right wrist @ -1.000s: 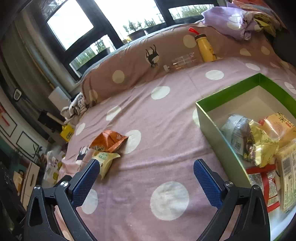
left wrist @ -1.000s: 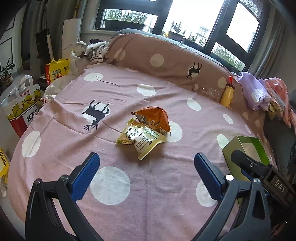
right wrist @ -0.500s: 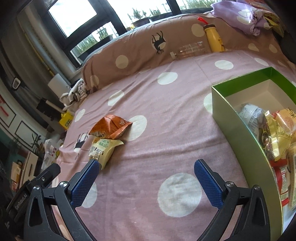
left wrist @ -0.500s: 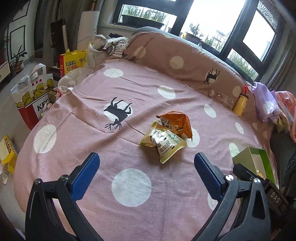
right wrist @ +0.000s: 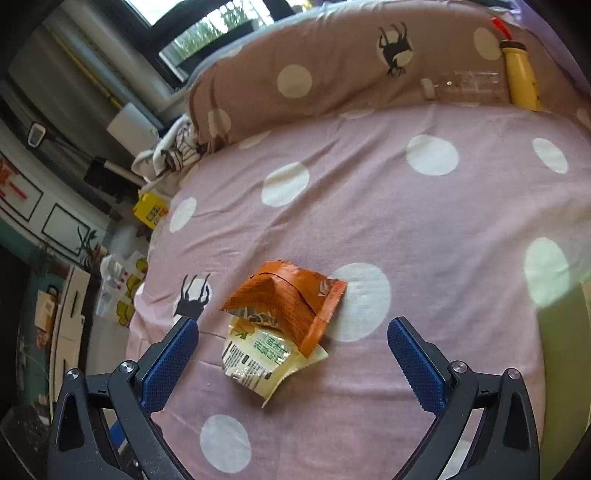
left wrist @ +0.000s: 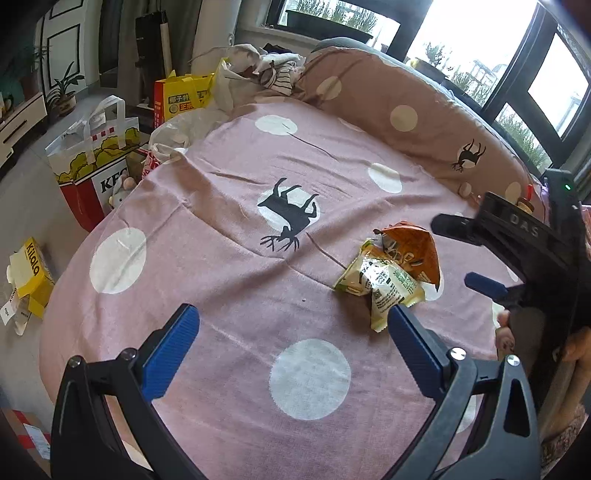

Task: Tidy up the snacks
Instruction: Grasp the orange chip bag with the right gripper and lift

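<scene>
Orange packet (right wrist: 286,295) overlapping yellow packet (right wrist: 264,356), right tool (right wrist: 291,350) agape

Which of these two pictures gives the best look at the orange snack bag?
The right wrist view: the orange snack bag lies near the middle, close, overlapping the yellow-green packet. In the left wrist view the bag sits farther off, toward the right.

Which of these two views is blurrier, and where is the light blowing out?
Right wrist view: softer overall, with the far right edge smeared into a blurry green-yellow patch, while the orange snack packet stays readable. Left wrist view: sharper, but the windows at the top are blown out to white; the fisheye bends the pink blanket into a dome in both.
</scene>
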A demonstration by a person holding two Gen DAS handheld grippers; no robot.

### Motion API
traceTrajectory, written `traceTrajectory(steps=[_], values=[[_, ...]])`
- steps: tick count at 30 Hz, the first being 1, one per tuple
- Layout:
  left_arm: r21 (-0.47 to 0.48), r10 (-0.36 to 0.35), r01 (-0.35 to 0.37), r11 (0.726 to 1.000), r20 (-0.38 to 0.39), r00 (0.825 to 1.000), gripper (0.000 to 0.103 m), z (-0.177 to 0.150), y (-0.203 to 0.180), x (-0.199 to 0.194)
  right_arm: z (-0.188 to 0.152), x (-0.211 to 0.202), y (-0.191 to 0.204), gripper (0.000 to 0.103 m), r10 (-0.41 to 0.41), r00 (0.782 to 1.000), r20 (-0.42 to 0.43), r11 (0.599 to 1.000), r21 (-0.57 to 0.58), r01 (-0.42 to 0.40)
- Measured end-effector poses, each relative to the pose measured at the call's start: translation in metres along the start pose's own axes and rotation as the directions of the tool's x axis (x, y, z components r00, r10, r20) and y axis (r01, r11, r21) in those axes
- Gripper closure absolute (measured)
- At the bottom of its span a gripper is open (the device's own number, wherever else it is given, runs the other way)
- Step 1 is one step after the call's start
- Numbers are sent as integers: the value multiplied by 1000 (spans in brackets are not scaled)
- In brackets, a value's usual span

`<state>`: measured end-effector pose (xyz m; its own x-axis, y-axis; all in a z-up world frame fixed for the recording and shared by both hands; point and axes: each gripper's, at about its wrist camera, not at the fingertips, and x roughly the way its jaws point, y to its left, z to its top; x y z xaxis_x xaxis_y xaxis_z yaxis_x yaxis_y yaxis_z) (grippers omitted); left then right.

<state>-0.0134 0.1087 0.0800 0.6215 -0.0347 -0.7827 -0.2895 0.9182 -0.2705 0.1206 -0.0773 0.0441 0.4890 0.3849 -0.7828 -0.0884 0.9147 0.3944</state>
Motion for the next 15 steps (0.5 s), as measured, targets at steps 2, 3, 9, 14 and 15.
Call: traceTrajectory(steps=[2,3,9,14,15], values=[[4,9,-9,1000,-2,1000,1,1,-1,1,7,18,11,1,-37,999,-14,999,-15,36],[6,12,-12,1000,-4,1000,1,1,-1,1,11,24,16,1,-50,999,-9,998,-25,49],[9,30,-30,1000,-7,1000,1,0,2,2,14,64,27,1,-138,987,-76,990,-10,138],[22,27,-27,999,-9,1000,1,-1,-1,2,9,60,21,28,-171,985,-16,985,-28,170],[25,24,-24,999,-11,1000,1,-1,-2,2,9,55,17,29,-151,988,-16,988,-11,151]])
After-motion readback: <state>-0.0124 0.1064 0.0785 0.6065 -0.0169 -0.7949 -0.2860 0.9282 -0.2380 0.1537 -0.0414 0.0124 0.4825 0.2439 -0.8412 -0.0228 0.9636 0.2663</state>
